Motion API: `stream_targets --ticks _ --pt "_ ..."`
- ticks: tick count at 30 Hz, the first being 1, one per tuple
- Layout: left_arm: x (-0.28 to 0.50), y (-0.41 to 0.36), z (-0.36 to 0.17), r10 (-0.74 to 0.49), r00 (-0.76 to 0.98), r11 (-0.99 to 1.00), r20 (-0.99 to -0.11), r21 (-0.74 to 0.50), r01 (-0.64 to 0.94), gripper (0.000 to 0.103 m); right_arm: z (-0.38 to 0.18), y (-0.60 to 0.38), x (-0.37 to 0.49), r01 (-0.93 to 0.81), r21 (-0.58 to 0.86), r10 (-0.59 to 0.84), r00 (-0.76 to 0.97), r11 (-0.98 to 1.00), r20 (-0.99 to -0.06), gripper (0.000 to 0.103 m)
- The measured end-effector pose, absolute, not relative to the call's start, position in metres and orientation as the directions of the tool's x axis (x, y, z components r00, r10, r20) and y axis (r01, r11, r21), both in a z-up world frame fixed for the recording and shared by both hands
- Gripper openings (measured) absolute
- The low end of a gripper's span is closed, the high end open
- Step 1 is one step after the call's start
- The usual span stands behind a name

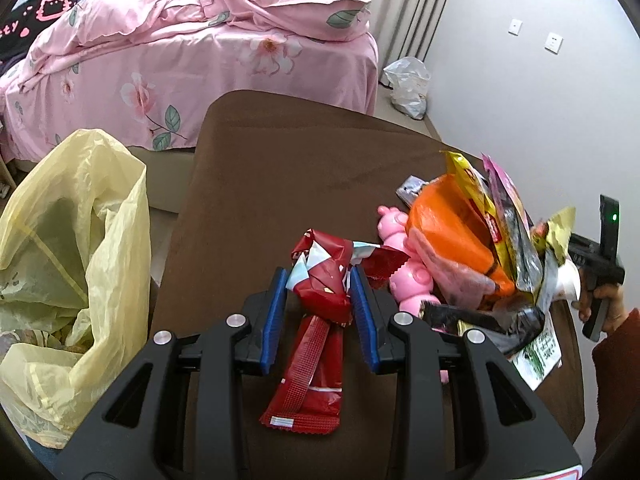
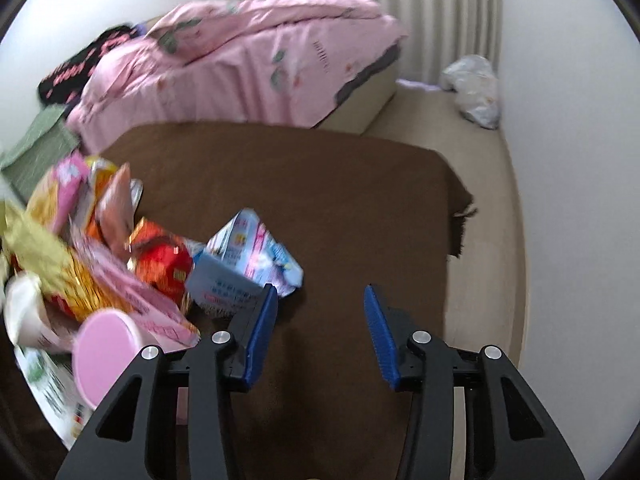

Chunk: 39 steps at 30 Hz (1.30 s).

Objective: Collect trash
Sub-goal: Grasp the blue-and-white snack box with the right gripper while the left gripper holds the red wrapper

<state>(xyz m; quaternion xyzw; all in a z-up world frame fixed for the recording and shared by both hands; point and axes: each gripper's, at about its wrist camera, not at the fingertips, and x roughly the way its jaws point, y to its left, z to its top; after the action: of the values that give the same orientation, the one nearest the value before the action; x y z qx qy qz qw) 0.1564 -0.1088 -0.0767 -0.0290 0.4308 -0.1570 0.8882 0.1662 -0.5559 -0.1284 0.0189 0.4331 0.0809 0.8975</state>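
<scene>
My left gripper (image 1: 319,280) is shut on a crumpled red snack wrapper (image 1: 320,344), whose long tail hangs toward the camera over the brown table cloth (image 1: 280,168). Left of the table stands an open yellow trash bag (image 1: 80,240). A heap of wrappers (image 1: 460,232) lies at the right, around a pink pig toy (image 1: 408,276). My right gripper (image 2: 321,296) is open above bare brown cloth (image 2: 340,184) with nothing between its fingers. Its left finger sits just beside a light blue packet (image 2: 248,260). A red packet (image 2: 164,264) and a pink-lidded cup (image 2: 106,356) lie further left.
A bed with pink flowered bedding (image 1: 180,52) stands beyond the table. A white plastic bag (image 1: 408,84) lies on the floor by the curtain and wall. A hand holds the right gripper's handle (image 1: 600,264) at the table's right edge. The cloth's far right corner (image 2: 460,216) hangs over the floor.
</scene>
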Motion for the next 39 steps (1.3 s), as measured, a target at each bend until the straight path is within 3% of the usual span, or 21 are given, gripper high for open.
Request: stream_targets --ticks 10,19,24,25,26,28,30,39 --pt "0.160 -0.118 -0.085 -0.266 0.557 0.957 -0.787 -0.143 0.254 0.030 -0.135 -0.539 0.194 -0.254 0.066 0.213 0.612 0.965 -0.762 0.040" --pt "0.160 -0.115 -0.087 -0.289 0.555 0.953 -0.780 -0.178 0.246 0.031 -0.095 -0.551 0.177 -0.090 0.237 0.232 0.692 0.967 -0.684 0.040" --pt "0.159 -0.114 -0.086 -0.305 0.557 0.948 -0.773 -0.194 0.251 0.031 -0.099 -0.517 0.189 -0.085 0.269 0.260 0.633 0.959 -0.729 0.039" --pt "0.158 -0.114 -0.085 -0.310 0.557 0.947 -0.770 -0.199 0.253 0.031 -0.101 -0.514 0.194 -0.069 0.263 0.248 0.621 0.962 -0.743 0.037" --pt "0.157 -0.113 -0.084 -0.315 0.559 0.946 -0.767 -0.202 0.255 0.031 -0.103 -0.512 0.198 -0.050 0.241 0.221 0.613 0.969 -0.758 0.027" --pt "0.154 -0.109 -0.081 -0.325 0.564 0.942 -0.759 -0.210 0.261 0.031 -0.106 -0.510 0.201 -0.035 0.216 0.194 0.601 0.976 -0.775 0.023" --pt "0.151 -0.105 -0.079 -0.333 0.570 0.940 -0.751 -0.219 0.261 0.031 -0.104 -0.511 0.200 -0.026 0.201 0.177 0.596 0.979 -0.783 0.008" --pt "0.139 -0.084 -0.064 -0.381 0.595 0.924 -0.707 -0.283 0.256 0.031 -0.044 -0.500 0.173 0.013 0.078 0.049 0.679 0.997 -0.733 0.004"
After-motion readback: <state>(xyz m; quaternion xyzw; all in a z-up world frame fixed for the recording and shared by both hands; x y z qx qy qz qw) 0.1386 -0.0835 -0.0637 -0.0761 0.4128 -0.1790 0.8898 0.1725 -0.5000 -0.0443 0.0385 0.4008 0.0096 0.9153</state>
